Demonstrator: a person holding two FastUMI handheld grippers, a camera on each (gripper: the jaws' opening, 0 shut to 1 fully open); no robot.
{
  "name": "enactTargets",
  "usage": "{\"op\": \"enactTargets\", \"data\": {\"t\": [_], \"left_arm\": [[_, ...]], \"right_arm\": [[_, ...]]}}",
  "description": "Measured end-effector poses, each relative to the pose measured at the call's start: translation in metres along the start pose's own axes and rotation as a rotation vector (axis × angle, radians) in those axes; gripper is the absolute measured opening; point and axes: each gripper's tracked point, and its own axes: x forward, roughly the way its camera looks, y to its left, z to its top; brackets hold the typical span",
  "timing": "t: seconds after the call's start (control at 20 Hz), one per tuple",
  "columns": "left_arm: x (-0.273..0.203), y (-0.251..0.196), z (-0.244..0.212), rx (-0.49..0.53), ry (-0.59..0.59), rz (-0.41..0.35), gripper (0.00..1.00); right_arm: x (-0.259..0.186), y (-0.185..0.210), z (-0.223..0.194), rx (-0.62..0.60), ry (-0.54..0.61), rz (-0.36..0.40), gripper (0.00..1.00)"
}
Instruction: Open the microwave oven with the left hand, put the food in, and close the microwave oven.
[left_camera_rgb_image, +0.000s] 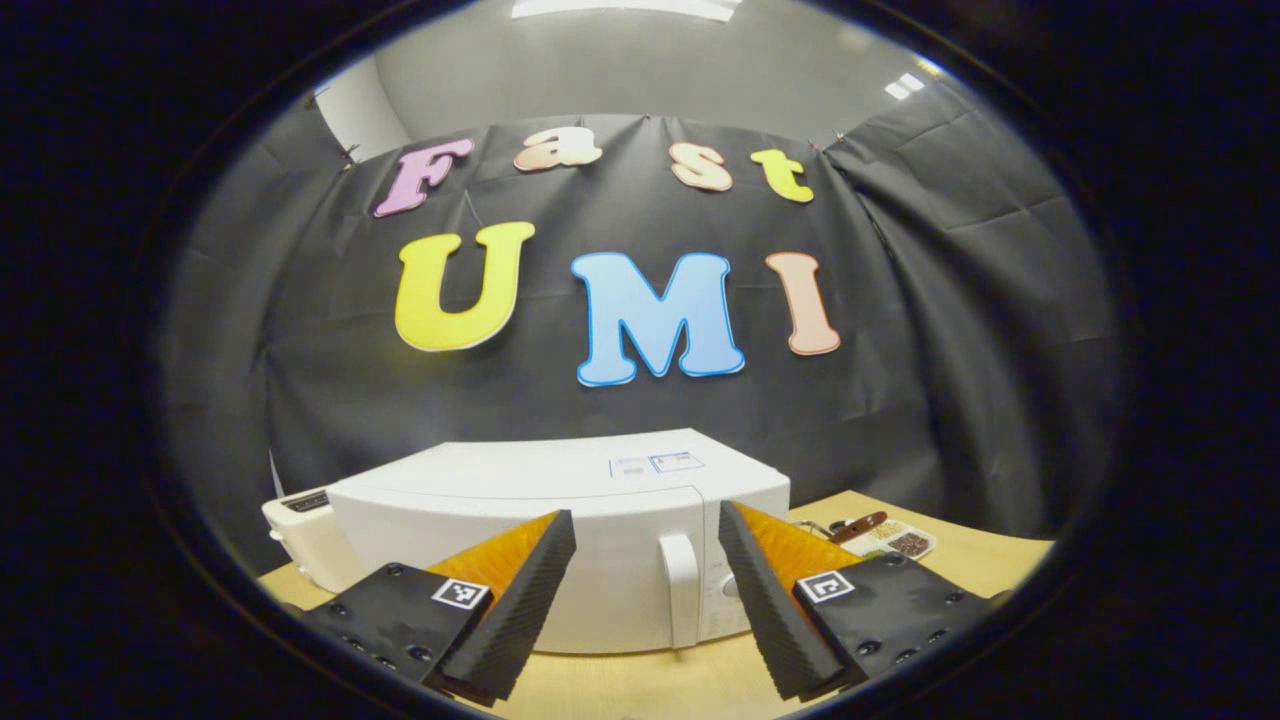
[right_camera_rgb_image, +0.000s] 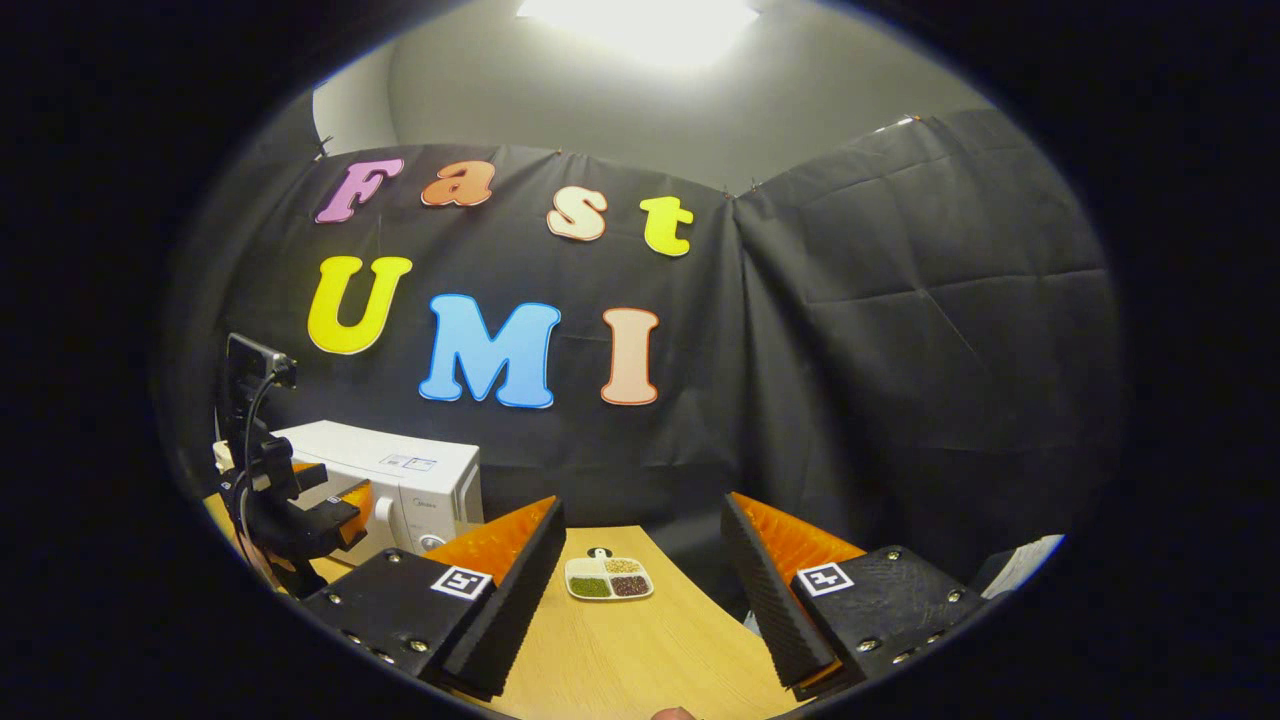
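A white microwave oven (left_camera_rgb_image: 560, 520) stands on the wooden table with its door closed and its vertical handle (left_camera_rgb_image: 680, 585) on the right side of the door. My left gripper (left_camera_rgb_image: 640, 610) is open a short way in front of the door, with the handle between its fingers' line of sight but apart from them. In the right gripper view the microwave oven (right_camera_rgb_image: 400, 485) sits at the far left, with the left gripper (right_camera_rgb_image: 320, 525) in front of it. A small white tray of food (right_camera_rgb_image: 608, 578) with several compartments lies on the table ahead of my open right gripper (right_camera_rgb_image: 640, 600).
The food tray (left_camera_rgb_image: 885, 540) lies right of the microwave in the left gripper view. A white toaster-like appliance (left_camera_rgb_image: 305, 535) stands left of the microwave. The wooden table (right_camera_rgb_image: 640, 660) runs up to the black cloth wall. A white sheet (right_camera_rgb_image: 1020, 570) shows at the far right.
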Motion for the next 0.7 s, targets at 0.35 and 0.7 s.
{"op": "enactTargets", "data": {"t": [0.35,0.7], "left_arm": [[0.037,-0.013,-0.072,0.023,0.173,-0.027,0.91],[0.050,-0.028,-0.083,0.052,0.187,-0.046,0.46]], "right_arm": [[-0.005,-0.007,-0.020,-0.018,0.076,-0.056,0.95],[-0.007,-0.010,-0.025,-0.031,0.094,-0.058,0.95]]}}
